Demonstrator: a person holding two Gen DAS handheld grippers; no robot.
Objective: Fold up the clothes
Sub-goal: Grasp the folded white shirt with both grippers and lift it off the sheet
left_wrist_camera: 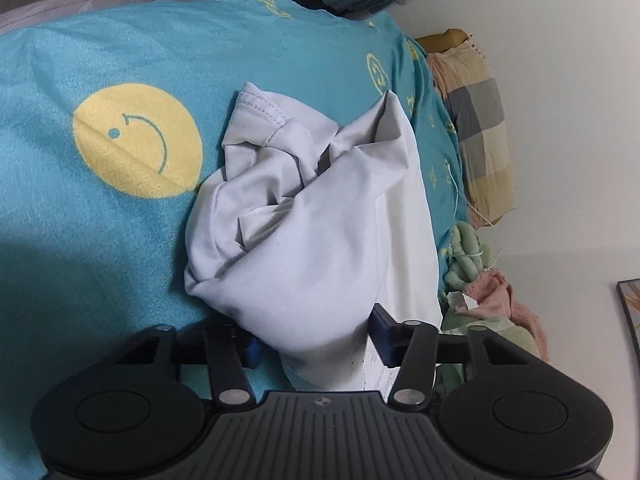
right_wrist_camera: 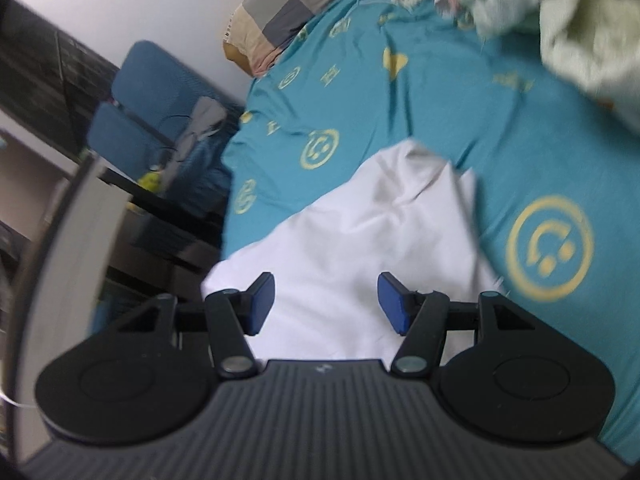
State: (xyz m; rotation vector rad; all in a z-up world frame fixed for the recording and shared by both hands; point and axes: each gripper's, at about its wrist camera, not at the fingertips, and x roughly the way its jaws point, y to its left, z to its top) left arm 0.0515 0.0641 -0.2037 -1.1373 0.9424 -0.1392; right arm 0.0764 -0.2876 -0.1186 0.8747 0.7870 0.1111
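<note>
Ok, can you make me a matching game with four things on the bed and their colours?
Things:
1. shirt
2. bedsheet
3. pillow
4. gripper pads

Colours:
A. teal with yellow smiley faces
B. dark blue
C. white
D. grey, cream and yellow checks

Pairs: 1-C, 2-A, 3-D, 4-B
</note>
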